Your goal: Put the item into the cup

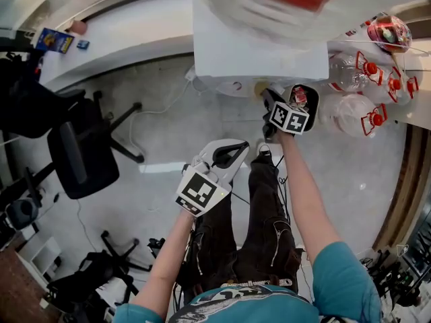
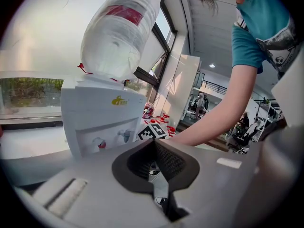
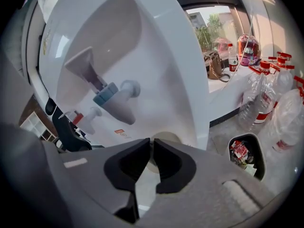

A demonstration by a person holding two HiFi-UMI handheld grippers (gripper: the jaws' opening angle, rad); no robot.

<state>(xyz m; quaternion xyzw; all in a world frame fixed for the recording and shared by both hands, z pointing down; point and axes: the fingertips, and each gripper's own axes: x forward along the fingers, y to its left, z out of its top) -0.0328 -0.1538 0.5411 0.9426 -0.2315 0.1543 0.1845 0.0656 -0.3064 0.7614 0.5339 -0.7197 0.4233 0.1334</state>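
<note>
Right gripper (image 3: 152, 144) is held low against the front of the white plastic water dispenser (image 3: 156, 56), below its blue-capped tap (image 3: 111, 96). Its black jaws are drawn almost together, with only a narrow slit left between the tips. A pale, round, paper-like cup (image 3: 166, 137) is seen directly behind that slit, at the foot of the dispenser. Whether the cup's rim is pinched between the tips cannot be settled. From the head view the same cup (image 1: 259, 87) is seen just beside the gripper's tips.

Left gripper (image 2: 154, 144) is held back, well apart from the dispenser, at about the height of the person's thighs. Its jaws are closed at the tips and nothing is held in them.

No separate item to be put into the cup can be picked out, neither in a gripper nor near the cup. The task is therefore judged to be at an early stage. The cup is reached, but nothing is seen placed in it, and the placing itself is judged to remain.
</note>
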